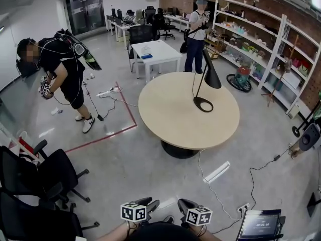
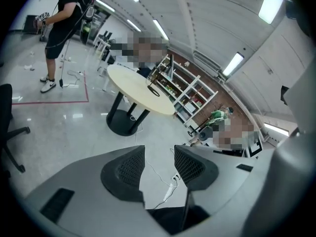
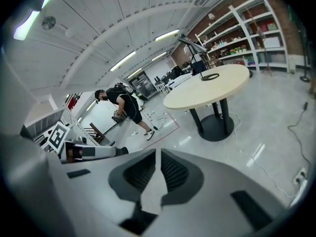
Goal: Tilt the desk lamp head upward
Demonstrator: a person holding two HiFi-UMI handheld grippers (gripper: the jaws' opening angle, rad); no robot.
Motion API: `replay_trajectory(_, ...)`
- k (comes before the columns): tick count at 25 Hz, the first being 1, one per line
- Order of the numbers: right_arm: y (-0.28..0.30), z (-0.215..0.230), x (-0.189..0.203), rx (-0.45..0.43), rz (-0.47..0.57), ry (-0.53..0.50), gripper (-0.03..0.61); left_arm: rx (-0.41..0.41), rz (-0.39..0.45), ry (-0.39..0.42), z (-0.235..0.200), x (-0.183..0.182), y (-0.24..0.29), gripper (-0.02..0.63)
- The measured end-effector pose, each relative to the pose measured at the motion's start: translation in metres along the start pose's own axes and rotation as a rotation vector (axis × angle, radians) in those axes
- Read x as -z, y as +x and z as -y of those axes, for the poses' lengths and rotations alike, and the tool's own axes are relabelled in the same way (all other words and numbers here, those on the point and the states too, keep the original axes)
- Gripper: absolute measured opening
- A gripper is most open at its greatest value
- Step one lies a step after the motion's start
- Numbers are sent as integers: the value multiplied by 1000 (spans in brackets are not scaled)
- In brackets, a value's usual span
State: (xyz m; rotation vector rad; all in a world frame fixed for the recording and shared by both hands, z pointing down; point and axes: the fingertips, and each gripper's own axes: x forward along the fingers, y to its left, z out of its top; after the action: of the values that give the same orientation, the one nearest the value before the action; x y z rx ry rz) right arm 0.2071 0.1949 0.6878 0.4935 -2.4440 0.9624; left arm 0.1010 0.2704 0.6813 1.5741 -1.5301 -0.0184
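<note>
A black desk lamp stands on the round beige table, its ring base near the table's right side and its cone head tilted down. In the left gripper view the lamp is small and far off; in the right gripper view the lamp is far off too. Both grippers are low at the bottom edge of the head view, well short of the table. My left gripper stands open with nothing between its pads. My right gripper is shut and holds nothing.
A person in black bends at the left, and another person stands by the shelves. Black office chairs crowd the near left. Cables and a power strip lie on the floor near the table's base. A white table stands behind.
</note>
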Motion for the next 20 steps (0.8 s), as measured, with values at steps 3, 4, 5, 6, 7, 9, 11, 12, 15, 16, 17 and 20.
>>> replay_trajectory(3, 2, 13, -8, -5, -6, 13, 34, -5, -3, 2, 5, -6, 11, 193)
replay_trajectory(4, 2, 17, -10, -6, -9, 23, 34, -9, -2, -2, 6, -9, 14, 194)
replay_trajectory(5, 2, 22, -11, -6, -11, 34, 34, -15, 1, -7, 5, -12, 16, 194)
replay_trajectory(6, 4, 25, -12, -6, -13, 42, 34, -21, 5, -11, 4, -14, 18, 194)
replay_trajectory(7, 5, 29, -13, -6, -14, 48, 34, -27, 7, -14, 1, -17, 20, 194)
replay_trajectory(9, 10, 34, -17, -4, -16, 50, 34, -30, 6, -20, -2, -21, 26, 194)
replay_trajectory(11, 14, 37, -23, 0, -13, 50, 34, -21, -1, -26, -3, -26, 33, 193)
replay_trajectory(12, 15, 39, -27, 5, -8, 51, 34, -16, -5, -25, -3, -30, 37, 193)
replay_trajectory(15, 18, 48, -43, 36, 20, 62, 34, 0, -16, 1, -5, -46, 49, 193)
replay_trajectory(16, 19, 52, -48, 49, 30, 69, 34, 11, -19, 11, -5, -52, 53, 194)
replay_trajectory(17, 22, 54, -52, 61, 40, 78, 34, 22, -23, 19, -7, -58, 57, 193)
replay_trajectory(20, 35, 57, -65, 87, 61, 85, 34, 49, -36, 39, -16, -76, 67, 194)
